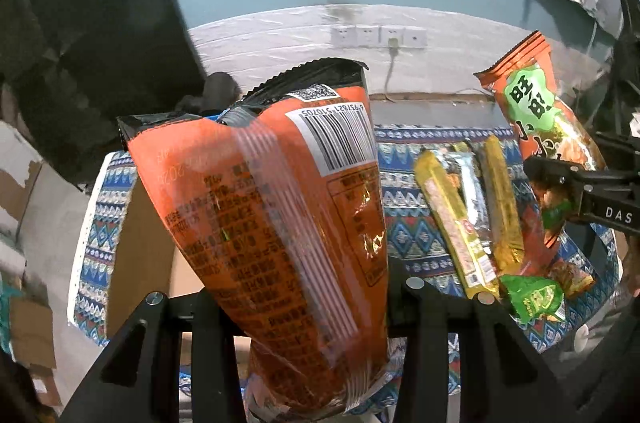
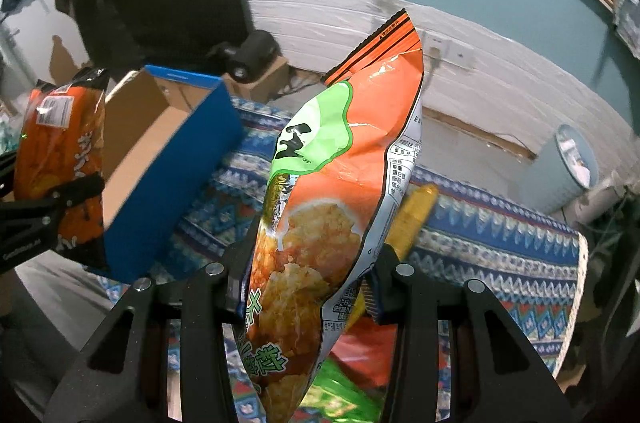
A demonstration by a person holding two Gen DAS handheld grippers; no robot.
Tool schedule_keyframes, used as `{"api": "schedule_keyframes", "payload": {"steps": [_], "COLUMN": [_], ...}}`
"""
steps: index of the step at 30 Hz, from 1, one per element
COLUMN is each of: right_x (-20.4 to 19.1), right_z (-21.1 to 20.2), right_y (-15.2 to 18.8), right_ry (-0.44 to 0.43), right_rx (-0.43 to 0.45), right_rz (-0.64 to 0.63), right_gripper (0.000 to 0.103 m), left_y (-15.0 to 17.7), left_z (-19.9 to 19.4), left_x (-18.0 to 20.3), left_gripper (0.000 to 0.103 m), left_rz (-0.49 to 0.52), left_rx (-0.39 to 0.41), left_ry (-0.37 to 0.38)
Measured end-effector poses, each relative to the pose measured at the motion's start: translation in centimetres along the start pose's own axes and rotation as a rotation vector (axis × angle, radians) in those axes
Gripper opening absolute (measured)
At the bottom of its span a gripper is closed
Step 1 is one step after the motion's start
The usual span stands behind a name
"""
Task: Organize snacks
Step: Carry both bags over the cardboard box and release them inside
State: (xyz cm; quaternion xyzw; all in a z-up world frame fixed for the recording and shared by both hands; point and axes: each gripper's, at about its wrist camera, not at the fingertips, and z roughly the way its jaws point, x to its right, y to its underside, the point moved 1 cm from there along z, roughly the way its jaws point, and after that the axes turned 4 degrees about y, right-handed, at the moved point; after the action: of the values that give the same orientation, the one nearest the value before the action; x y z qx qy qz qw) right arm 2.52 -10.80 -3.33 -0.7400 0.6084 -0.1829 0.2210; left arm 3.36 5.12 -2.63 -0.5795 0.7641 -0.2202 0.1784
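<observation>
1. Nearest the left wrist camera, the left gripper [image 1: 304, 307] is clamped on the lower part of an orange snack bag [image 1: 280, 207]; the bag stands up between the jaws, barcode side facing the camera, lifted off the patterned tablecloth [image 1: 412, 231].
2. Left of that bag in the right wrist view, an open cardboard box with blue outer sides [image 2: 172, 159] sits on the cloth; the part of its inside that shows is bare cardboard.
3. Loose on the cloth right of the orange bag lie long yellow snack bars [image 1: 452, 219] side by side, with a small green packet [image 1: 532, 299] just beside their near ends.
4. Furthest right, the right gripper [image 2: 312, 283] is clamped on an orange-and-green crisp bag [image 2: 332, 191], held upright above the cloth and well apart from the box.
</observation>
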Motion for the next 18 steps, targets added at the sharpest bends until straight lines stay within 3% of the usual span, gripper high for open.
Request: {"api": "schedule_keyframes", "payload": {"steps": [7,18], "right_x": [-4.3,-10.5], "right_z": [1.1,3.2], "right_y": [-1.9,-5.2], "right_ry": [-0.053,-0.133], "right_rx": [-0.002,-0.004], "right_rz": [-0.051,-0.123], "right_gripper": [0.041,0.041], "left_y": [0.4,1.9], "left_z": [0.2,1.9], "left_x": [-3.4,-8.6], "left_gripper": [0.043,0.043], "left_rz": [-0.057,-0.109], "left_rx": [0.005,-0.03], "left_ry": [-0.025,-0.132]}}
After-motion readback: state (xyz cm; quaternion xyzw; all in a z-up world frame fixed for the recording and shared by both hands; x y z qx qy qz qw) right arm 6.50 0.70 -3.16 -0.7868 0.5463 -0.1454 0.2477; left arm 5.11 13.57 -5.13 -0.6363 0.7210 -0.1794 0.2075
